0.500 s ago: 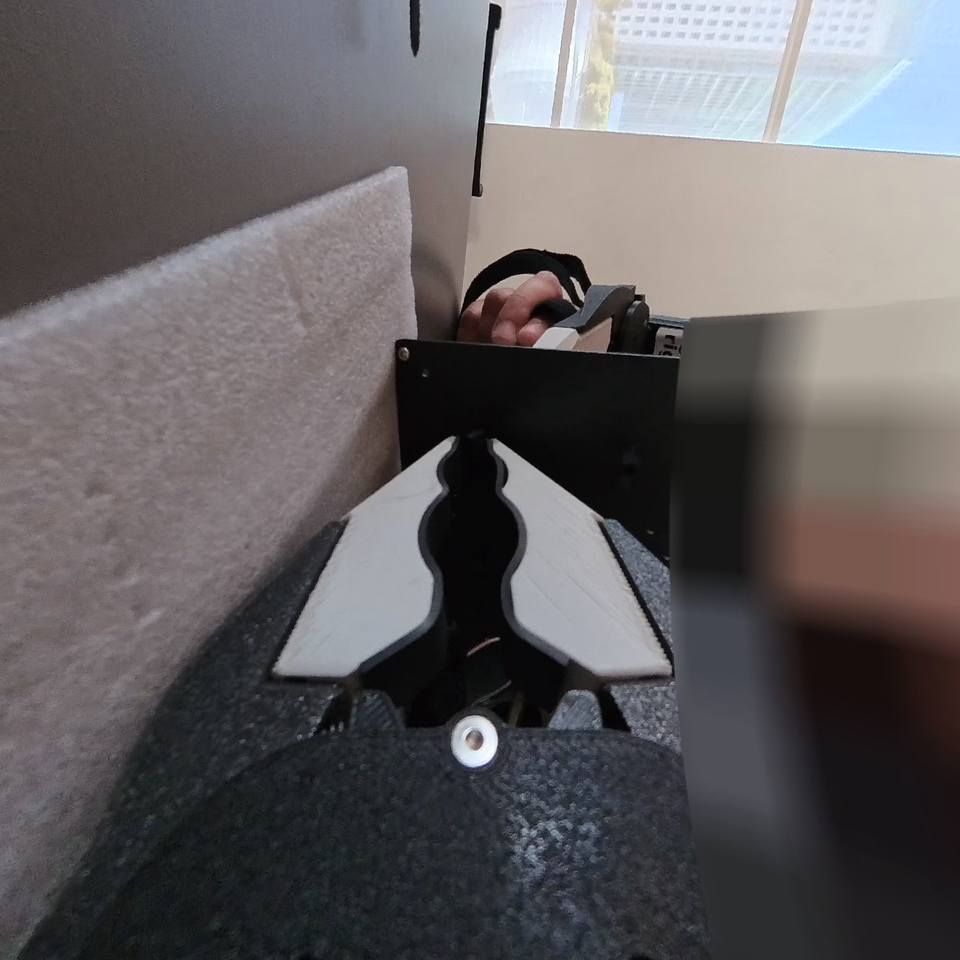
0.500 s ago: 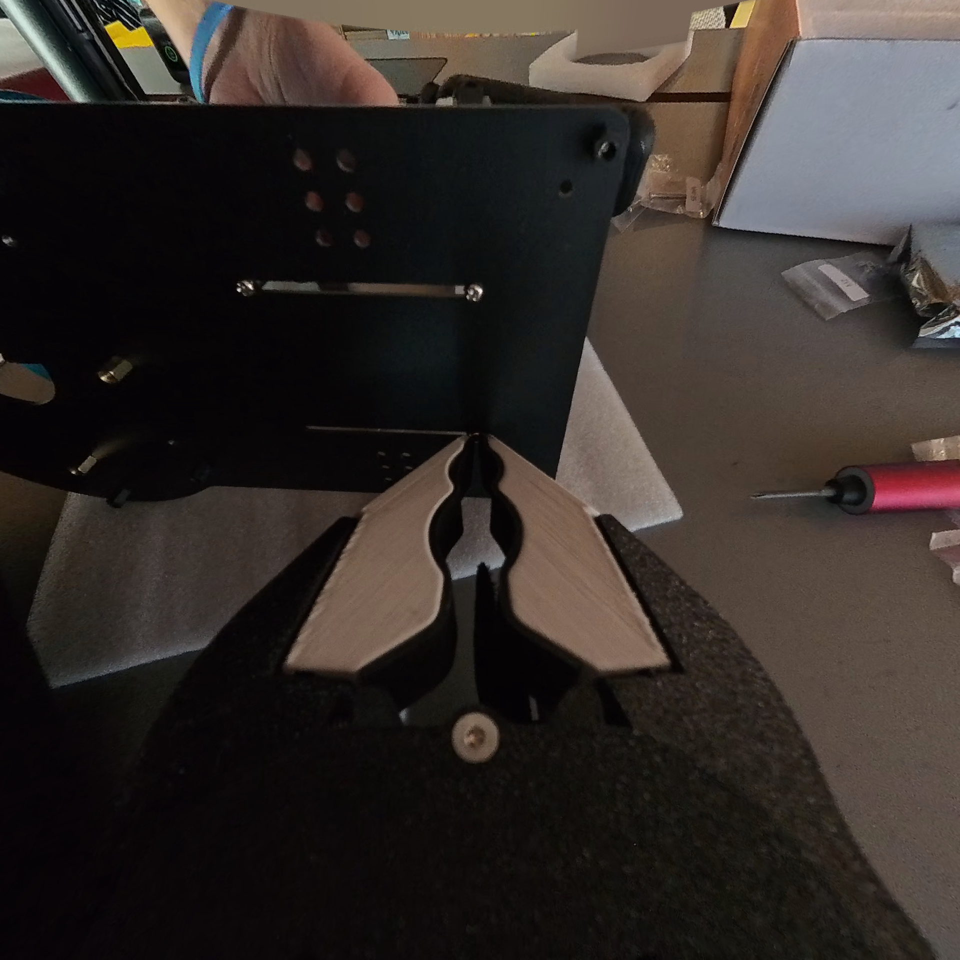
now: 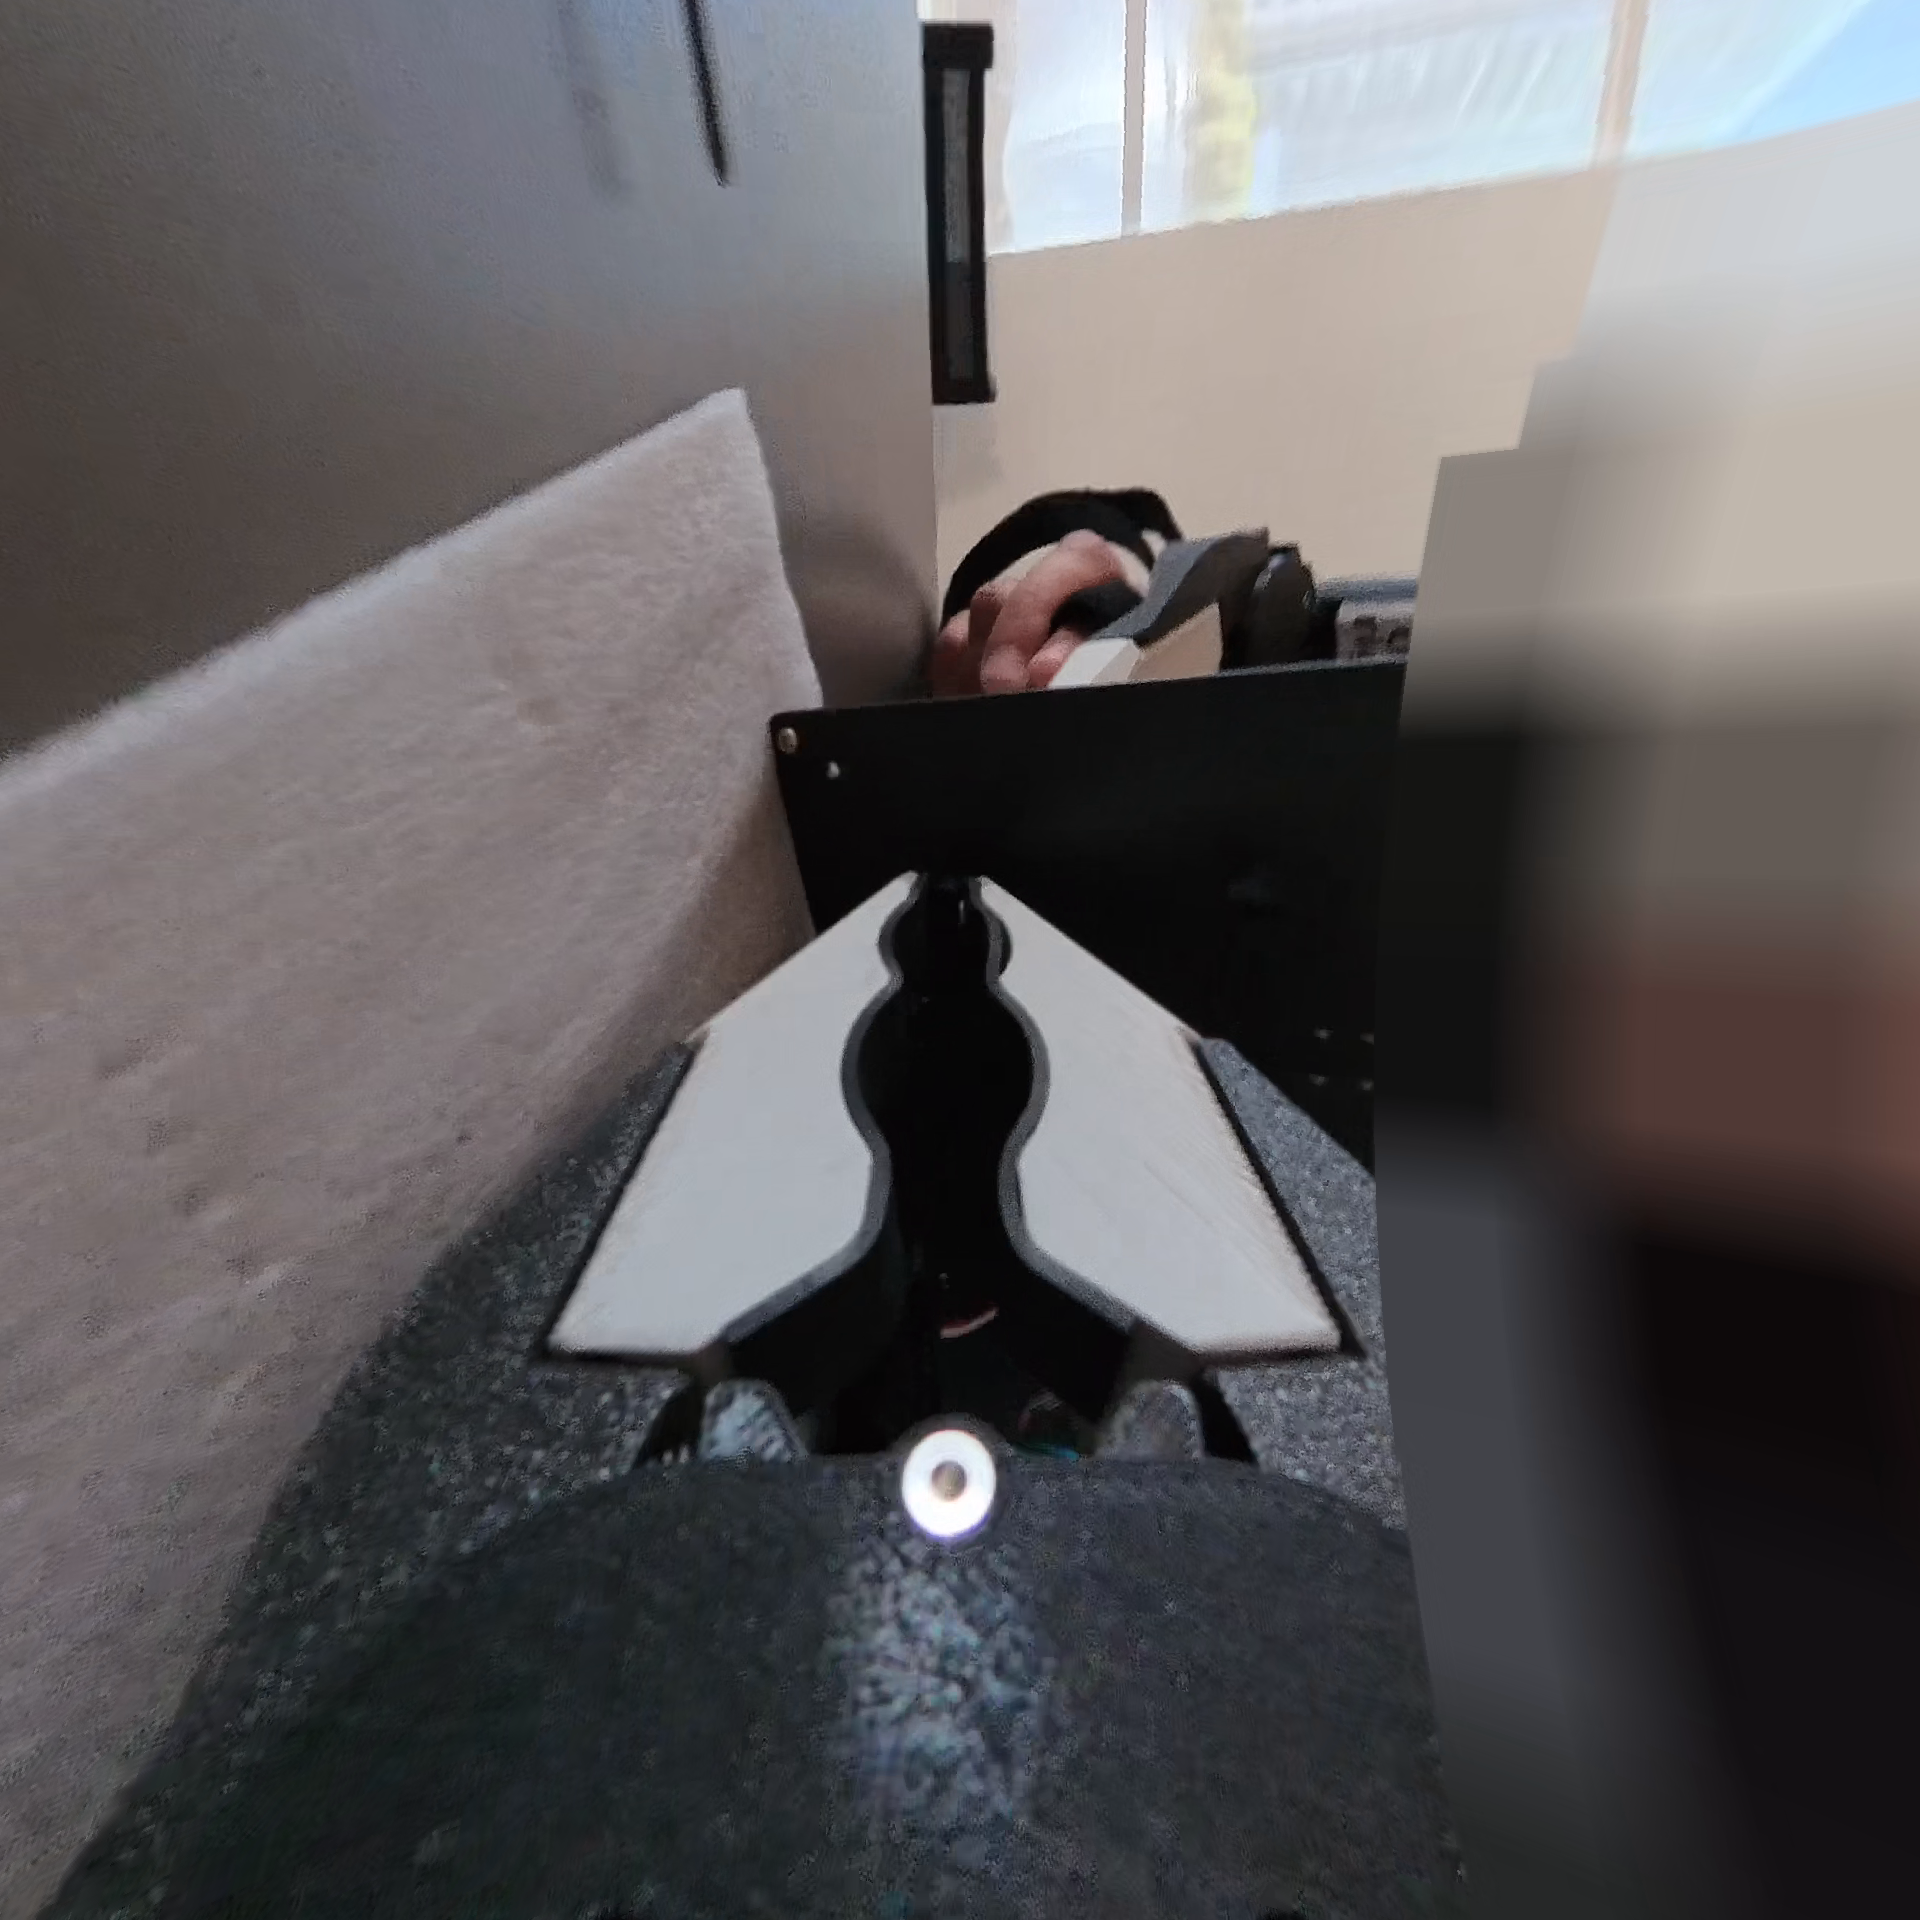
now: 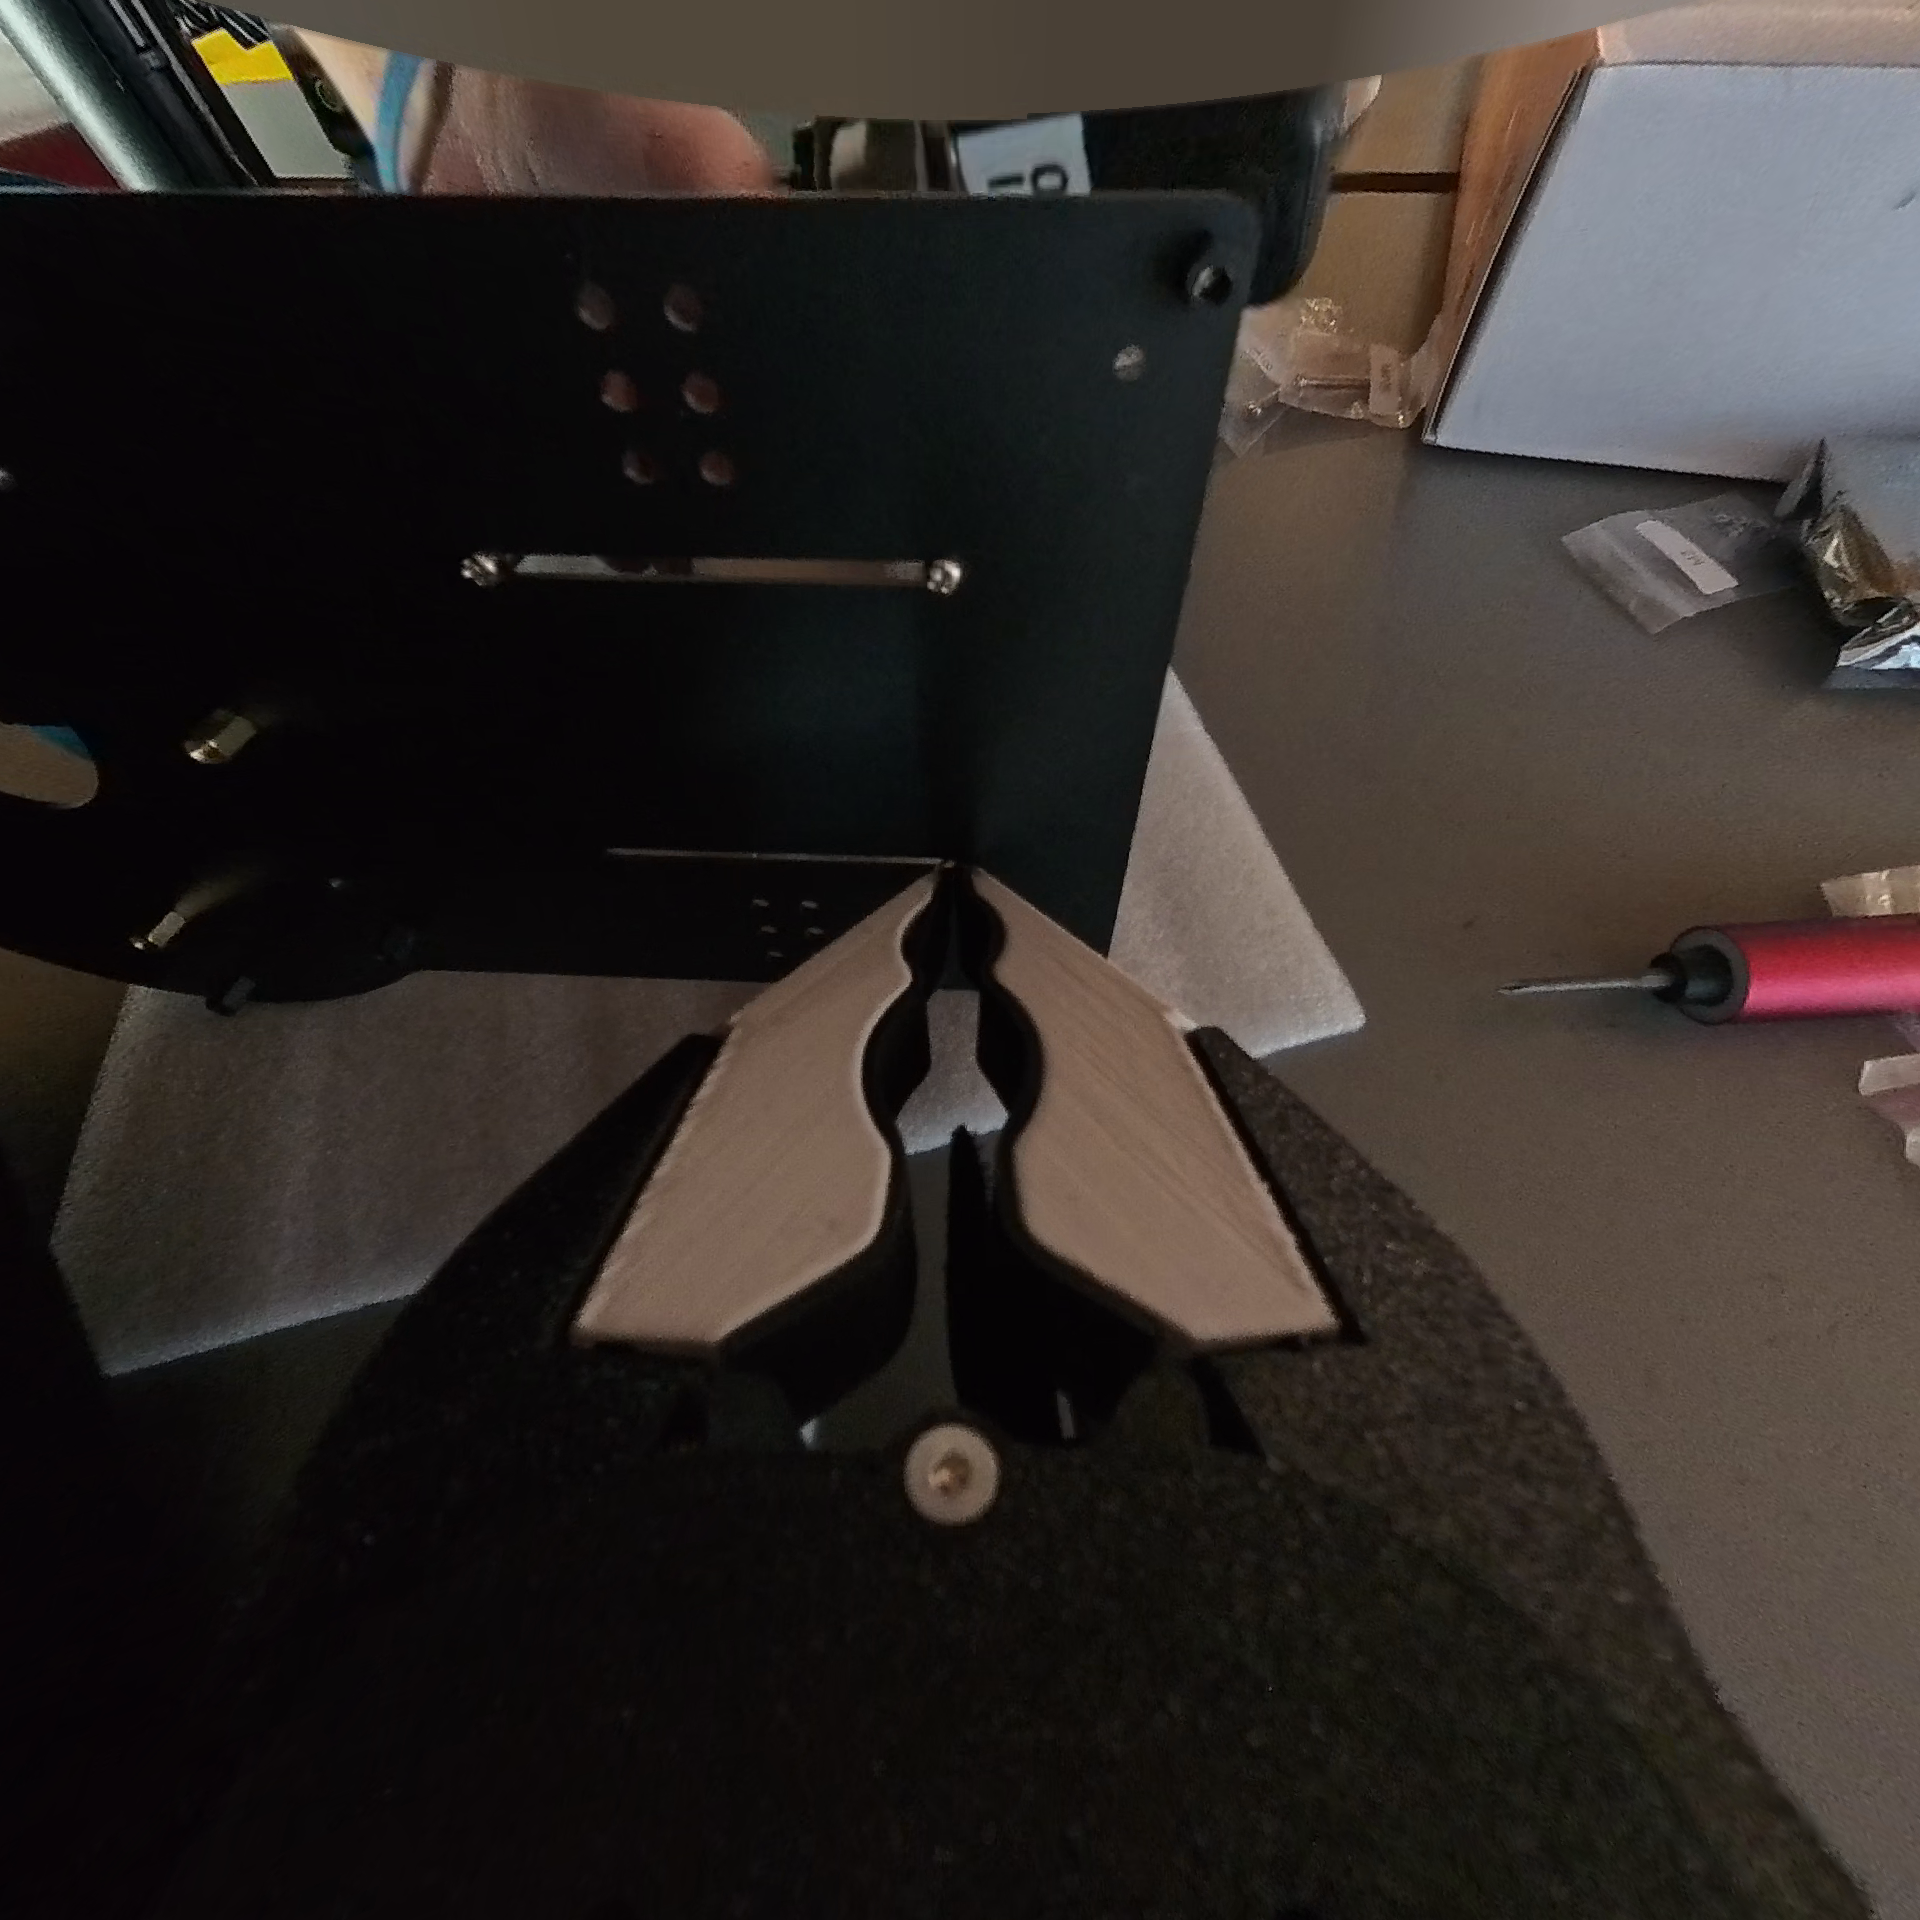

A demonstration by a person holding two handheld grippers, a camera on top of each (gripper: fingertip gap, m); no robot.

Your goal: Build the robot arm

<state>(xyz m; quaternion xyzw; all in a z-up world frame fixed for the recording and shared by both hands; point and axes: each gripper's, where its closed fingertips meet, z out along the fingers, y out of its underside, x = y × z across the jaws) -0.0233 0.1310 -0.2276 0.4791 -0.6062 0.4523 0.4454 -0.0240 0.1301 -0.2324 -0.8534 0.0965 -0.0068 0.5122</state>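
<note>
The right hand-held gripper (image 4: 951,883) is clenched on the lower edge of a black metal plate (image 4: 623,623), its tips pinched together on the thin sheet. The plate stands upright straight ahead of it, over a white foam sheet (image 4: 312,1143) on the grey bench (image 4: 1507,831). The left hand-held gripper (image 3: 948,894) grips the same plate (image 3: 1091,810) at another edge, its fingers closed to a narrow slit; the foam (image 3: 364,935) fills the space to its left.

The plate looks stiff, thin and smooth, likely slippery and sharp-edged, with holes, a slot and standoffs; the bare rim seems the safest hold.

To the right of the right hand-held gripper lie a red screwdriver (image 4: 1808,971), small plastic bags (image 4: 1652,571) and, farther ahead, a white box (image 4: 1683,281). The open bench between them leaves moderate room; beyond the plate's top edge a person's hand (image 4: 582,135) is close.
</note>
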